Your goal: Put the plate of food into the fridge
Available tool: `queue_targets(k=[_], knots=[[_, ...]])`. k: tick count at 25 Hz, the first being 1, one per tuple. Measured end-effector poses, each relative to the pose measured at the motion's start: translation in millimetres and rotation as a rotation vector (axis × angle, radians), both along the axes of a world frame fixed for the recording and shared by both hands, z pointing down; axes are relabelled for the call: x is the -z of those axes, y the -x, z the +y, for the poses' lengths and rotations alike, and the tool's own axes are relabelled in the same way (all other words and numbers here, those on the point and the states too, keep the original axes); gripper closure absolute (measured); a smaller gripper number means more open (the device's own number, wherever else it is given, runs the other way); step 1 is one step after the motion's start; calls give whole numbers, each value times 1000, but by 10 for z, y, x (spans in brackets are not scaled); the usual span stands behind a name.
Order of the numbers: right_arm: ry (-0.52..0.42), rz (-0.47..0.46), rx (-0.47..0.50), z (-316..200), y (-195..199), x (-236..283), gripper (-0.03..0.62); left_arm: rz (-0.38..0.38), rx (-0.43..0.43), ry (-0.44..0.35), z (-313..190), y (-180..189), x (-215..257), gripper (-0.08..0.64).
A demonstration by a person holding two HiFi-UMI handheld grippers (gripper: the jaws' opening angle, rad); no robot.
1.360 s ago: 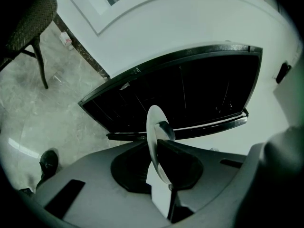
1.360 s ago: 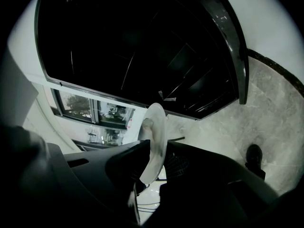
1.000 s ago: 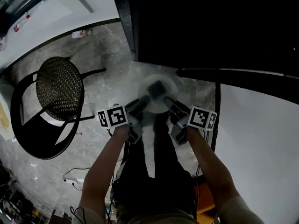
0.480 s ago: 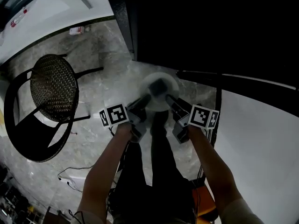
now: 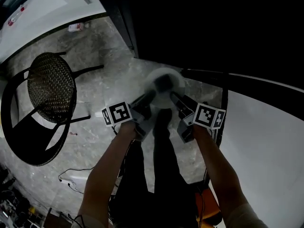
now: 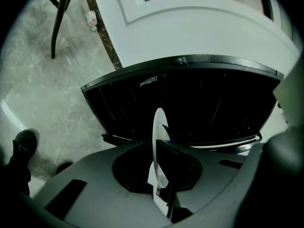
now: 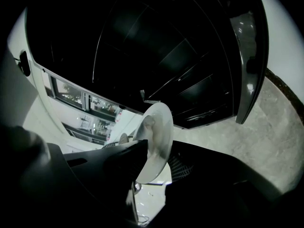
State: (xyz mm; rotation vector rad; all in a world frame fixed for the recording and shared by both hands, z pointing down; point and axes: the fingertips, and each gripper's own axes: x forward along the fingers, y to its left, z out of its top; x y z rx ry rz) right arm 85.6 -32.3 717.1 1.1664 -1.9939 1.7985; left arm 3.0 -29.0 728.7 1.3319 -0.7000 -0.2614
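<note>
A white plate with dark food on it hangs above the floor just in front of the open, dark fridge. My left gripper is shut on its left rim; in the left gripper view the plate stands edge-on, clamped in the left gripper. My right gripper reaches in from the right. Its jaws have just been opening, and the plate slants loosely across the gap of the right gripper.
The fridge's white door stands open at the right, its dark edge close to the right gripper. A black mesh chair stands on the marble floor at the left. Cables lie near the person's legs.
Both grippers and the plate have edged closer to the dark fridge opening. The chair has slid left in the head view as the camera shifted.
</note>
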Motion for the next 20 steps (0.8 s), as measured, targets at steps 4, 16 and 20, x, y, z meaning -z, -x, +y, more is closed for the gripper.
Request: queue_targets(k=[4,16,20], knots=[[-9,39,19,-16,-38,-95,471,-2,1,-12,-48,-35,-69,540],[-30,102,-1,-22,-293,-190,439,-17,53,-10,-155,-47,-306,540],[-32,101,30,58,-339,-209,439,-26,69,-8,-192,-31,-390,540]])
